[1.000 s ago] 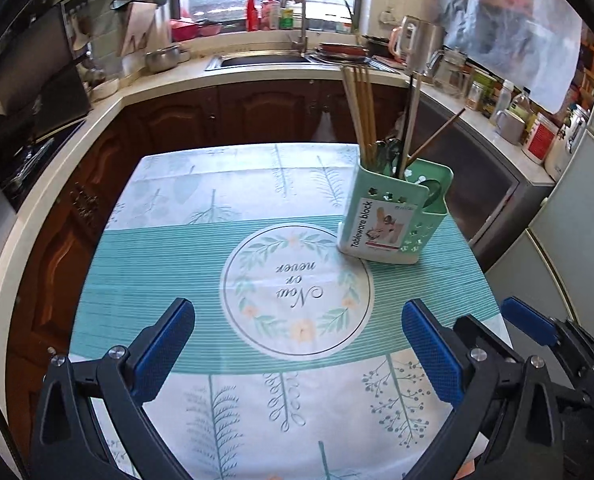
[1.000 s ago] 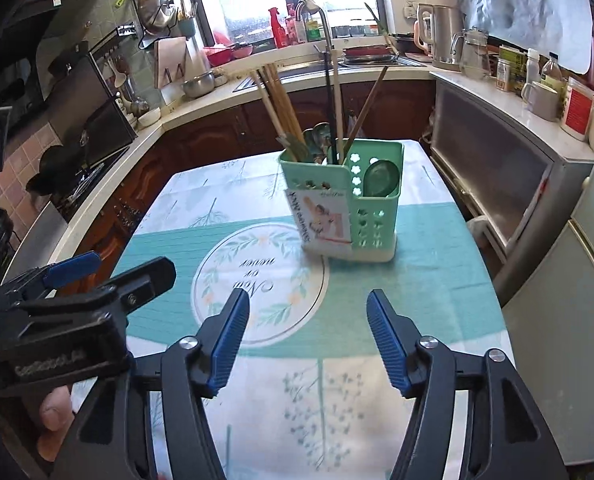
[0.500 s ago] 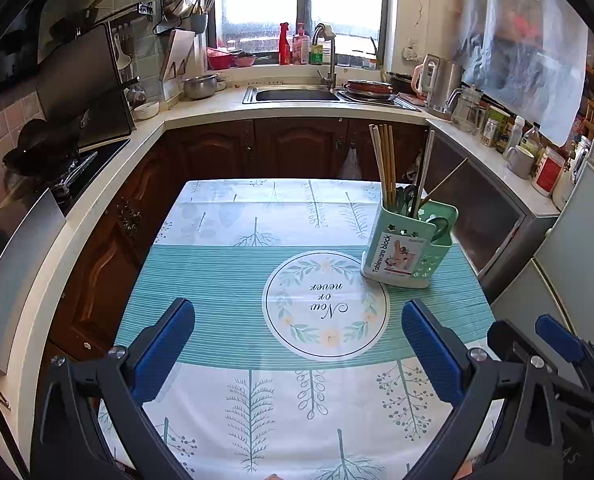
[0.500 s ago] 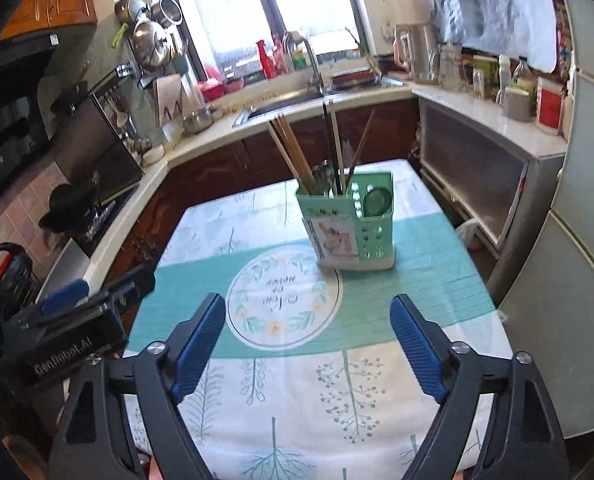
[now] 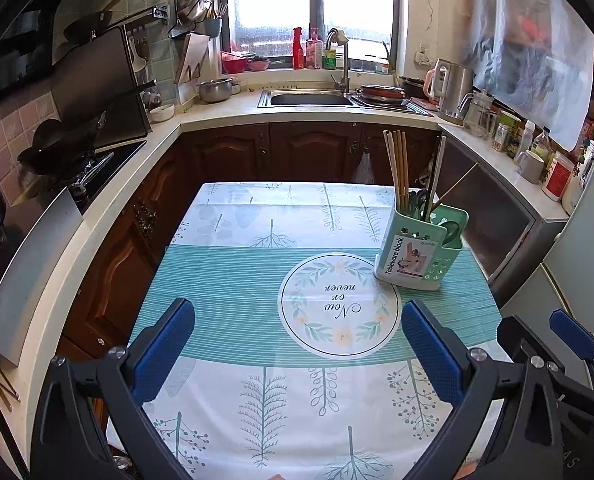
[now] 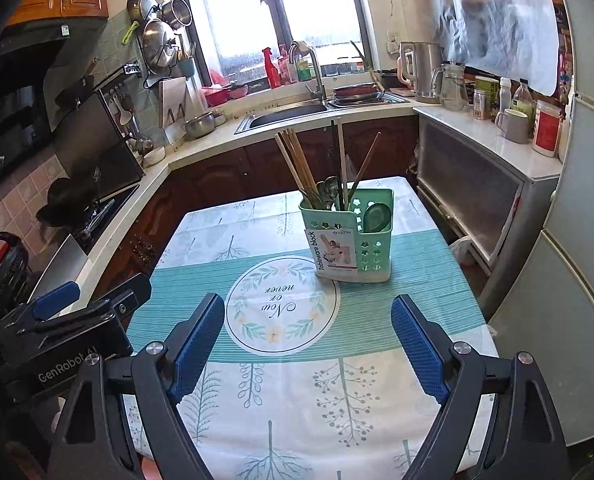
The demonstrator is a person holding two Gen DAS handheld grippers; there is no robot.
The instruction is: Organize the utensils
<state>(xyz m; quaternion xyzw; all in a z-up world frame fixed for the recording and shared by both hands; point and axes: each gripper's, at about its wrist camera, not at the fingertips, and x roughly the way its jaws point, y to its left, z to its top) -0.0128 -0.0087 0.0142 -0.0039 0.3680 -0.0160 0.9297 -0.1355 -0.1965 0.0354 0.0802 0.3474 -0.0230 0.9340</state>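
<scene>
Blue pads face each other across a wide gap on our left tool (image 5: 299,348); its jaws stand fully apart and grip nothing, with only the printed tablecloth (image 5: 233,280) showing between them. In our left wrist view a stove (image 5: 77,168) sits at about nine o'clock along the kitchen counter, and the sink (image 5: 309,99) lies at twelve o'clock under the window. The desk (image 5: 257,420) fills the middle of the view, with a round wreath print (image 5: 339,306) just ahead of the jaws.

At about two o'clock from that print stands the mint-green utensil holder (image 5: 421,252), upright on the teal stripe of the cloth, near the desk's far right corner. Wooden chopsticks (image 5: 397,164) rise from its rear compartment, with a few metal handles beside them, and a green spoon (image 6: 375,216) leans in the side compartment.

Our right tool (image 6: 307,344) hangs over the near half of the desk, its jaws spread as wide as they go and holding nothing. The holder is well apart from it, at about one o'clock. At its nine o'clock we see the left tool's black body.
</scene>
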